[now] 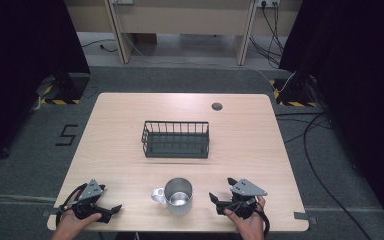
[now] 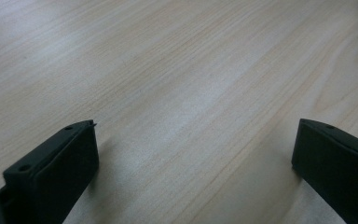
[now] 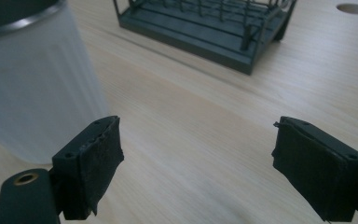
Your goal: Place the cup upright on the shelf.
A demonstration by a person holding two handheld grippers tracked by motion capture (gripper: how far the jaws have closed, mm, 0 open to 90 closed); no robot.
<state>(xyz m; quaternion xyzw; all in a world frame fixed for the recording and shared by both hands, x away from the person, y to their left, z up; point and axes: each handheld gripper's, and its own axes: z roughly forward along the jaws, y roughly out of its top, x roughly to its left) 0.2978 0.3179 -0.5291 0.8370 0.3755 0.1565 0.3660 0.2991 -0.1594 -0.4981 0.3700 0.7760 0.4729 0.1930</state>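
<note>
Grey carpet surrounds a light wooden table, where a black wire basket sits at the centre. Near the front edge stands a steel mug, its handle toward the left gripper, which rests on the tabletop with jaws spread wide and empty. Just to the mug's right, the right gripper lies likewise wide open, holding nothing, a hand behind it.
</note>
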